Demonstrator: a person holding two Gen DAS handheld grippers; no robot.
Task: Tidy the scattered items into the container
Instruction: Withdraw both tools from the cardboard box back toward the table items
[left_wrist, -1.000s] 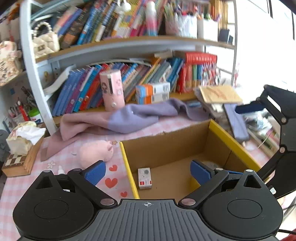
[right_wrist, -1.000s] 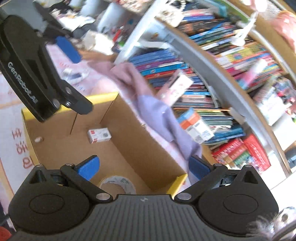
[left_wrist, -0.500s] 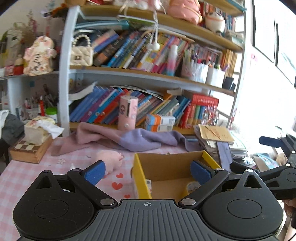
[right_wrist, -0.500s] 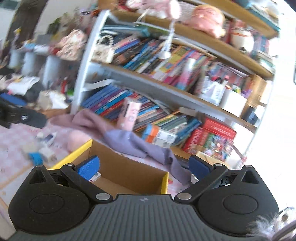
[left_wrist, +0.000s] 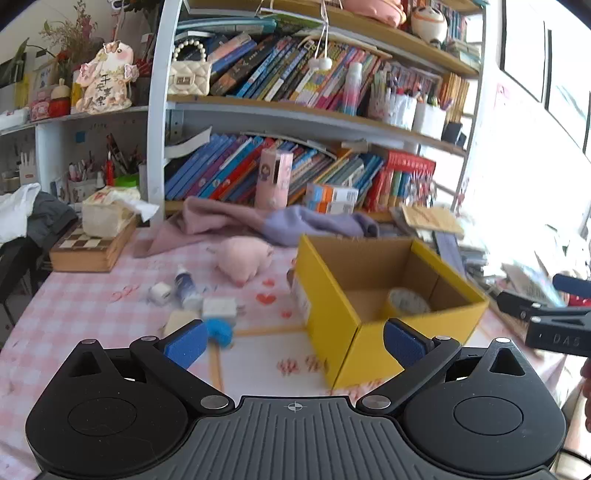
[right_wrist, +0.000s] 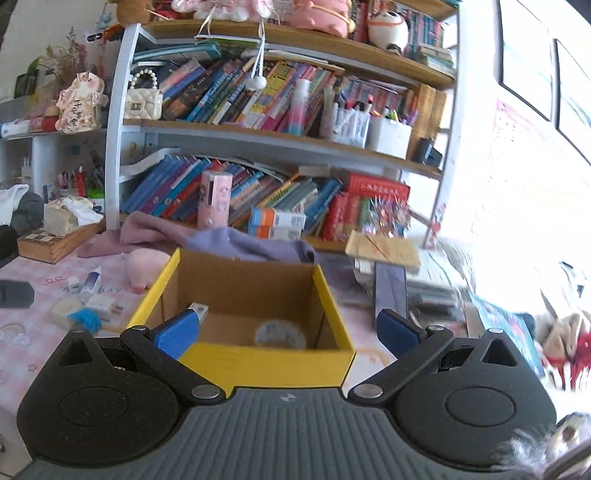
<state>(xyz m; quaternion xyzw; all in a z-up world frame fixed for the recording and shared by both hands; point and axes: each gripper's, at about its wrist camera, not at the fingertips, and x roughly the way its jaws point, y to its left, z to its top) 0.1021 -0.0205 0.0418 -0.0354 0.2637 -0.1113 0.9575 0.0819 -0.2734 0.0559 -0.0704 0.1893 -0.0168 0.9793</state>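
Observation:
A yellow cardboard box (left_wrist: 332, 295) stands open on the pink checked tablecloth. Inside it lie a tape roll (left_wrist: 408, 301) and a small white box (right_wrist: 199, 308). Left of the box are scattered a pink plush pig (left_wrist: 243, 258), a small bottle (left_wrist: 183, 286), a white cube (left_wrist: 160, 291), a white packet (left_wrist: 219, 306), a beige block (left_wrist: 179, 321) and a blue fluffy item (left_wrist: 219, 332). My left gripper (left_wrist: 295, 341) is open and empty, back from the box's near left corner. My right gripper (right_wrist: 286, 328) is open and empty, just in front of the box.
A bookshelf (left_wrist: 295, 110) full of books runs along the back, with a pink-purple cloth (left_wrist: 258, 221) draped at its foot. A tissue box on a chessboard case (left_wrist: 92, 243) sits back left. Stacked papers and books (right_wrist: 388, 258) lie right of the box.
Both grippers have pulled back and levelled out from above the box, which now sits in front of them. The scattered items have come into view. Both stay open.

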